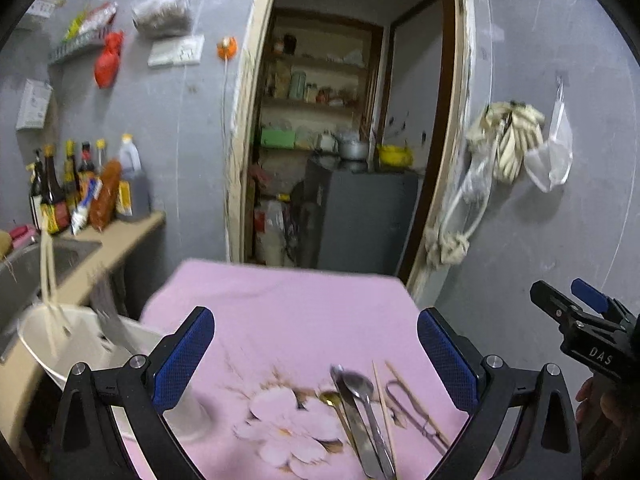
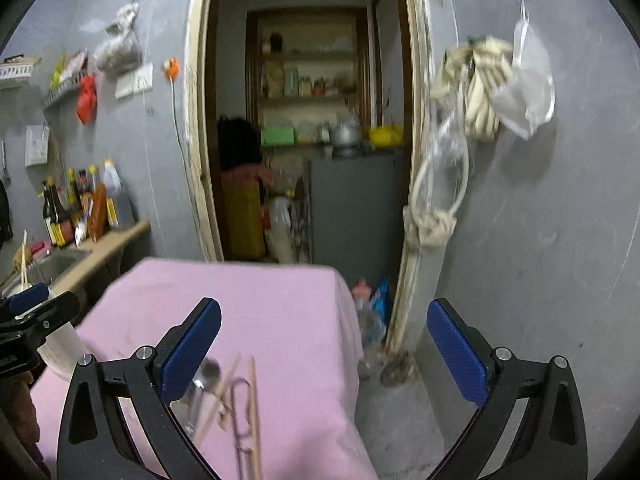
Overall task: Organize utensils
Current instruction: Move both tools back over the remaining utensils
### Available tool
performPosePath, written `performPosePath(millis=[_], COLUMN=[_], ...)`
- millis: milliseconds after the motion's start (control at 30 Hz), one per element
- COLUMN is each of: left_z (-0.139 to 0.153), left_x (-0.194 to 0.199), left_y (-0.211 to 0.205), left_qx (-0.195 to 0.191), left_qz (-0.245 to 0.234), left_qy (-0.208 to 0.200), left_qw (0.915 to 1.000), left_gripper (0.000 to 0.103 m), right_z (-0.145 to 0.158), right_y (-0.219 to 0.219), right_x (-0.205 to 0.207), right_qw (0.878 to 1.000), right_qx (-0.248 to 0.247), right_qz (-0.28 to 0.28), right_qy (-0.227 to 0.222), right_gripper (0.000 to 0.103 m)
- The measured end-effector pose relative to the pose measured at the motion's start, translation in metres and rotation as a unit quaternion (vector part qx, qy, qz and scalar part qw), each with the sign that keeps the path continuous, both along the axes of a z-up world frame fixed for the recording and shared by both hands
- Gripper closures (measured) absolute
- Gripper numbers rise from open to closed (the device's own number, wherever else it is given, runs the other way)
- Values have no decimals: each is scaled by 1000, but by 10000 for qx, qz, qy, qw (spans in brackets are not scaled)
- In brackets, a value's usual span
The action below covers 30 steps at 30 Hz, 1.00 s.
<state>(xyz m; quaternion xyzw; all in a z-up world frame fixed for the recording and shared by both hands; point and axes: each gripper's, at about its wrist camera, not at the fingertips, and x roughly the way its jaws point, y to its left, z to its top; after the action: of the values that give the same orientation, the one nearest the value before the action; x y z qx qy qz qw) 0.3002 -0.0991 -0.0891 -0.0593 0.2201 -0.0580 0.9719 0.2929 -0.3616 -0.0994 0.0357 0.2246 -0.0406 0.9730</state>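
Loose utensils lie on the pink floral cloth [image 1: 280, 312]: a steel spoon [image 1: 360, 390], metal tongs [image 1: 358, 432], a gold spoon [image 1: 332, 400], wooden chopsticks [image 1: 384, 404] and a wire tool [image 1: 416, 412]. A white holder [image 1: 76, 340] at the table's left holds chopsticks [image 1: 47, 272] and a flat metal utensil [image 1: 106, 308]. My left gripper [image 1: 316, 354] is open and empty above the cloth. My right gripper [image 2: 324, 344] is open and empty; the blurred utensils [image 2: 228, 396] lie below its left finger. It also shows in the left wrist view [image 1: 576, 312].
A counter with a sink [image 1: 36, 268] and several sauce bottles [image 1: 76, 184] is at the left. An open doorway [image 1: 344, 140] with shelves and a grey cabinet is behind the table. Cloths and bags hang on the right wall [image 1: 516, 148]. The table's right edge drops to the floor [image 2: 396, 420].
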Motion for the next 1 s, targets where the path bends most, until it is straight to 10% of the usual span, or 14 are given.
performPosePath(millis=[267,667,1000], left_z=[-58,-120,-139], left_x=[33,62,69], left_y=[-11,-14,-27], left_qx=[-139,-588,-569], left_qz=[-20,-277,-555], left_qy=[922,2089,2455], left_qw=[9956,9758,9661], left_gripper=[2,59,80], right_z=[-62,-127,-141], right_y=[-12,20,47], right_x=[27,66,90], right_qw=[9970,9824,9702], right_qx=[313,500,403], right_qz=[272,1077,1613], right_qy=[654,1440,1761], right_gripper=[5,61,75])
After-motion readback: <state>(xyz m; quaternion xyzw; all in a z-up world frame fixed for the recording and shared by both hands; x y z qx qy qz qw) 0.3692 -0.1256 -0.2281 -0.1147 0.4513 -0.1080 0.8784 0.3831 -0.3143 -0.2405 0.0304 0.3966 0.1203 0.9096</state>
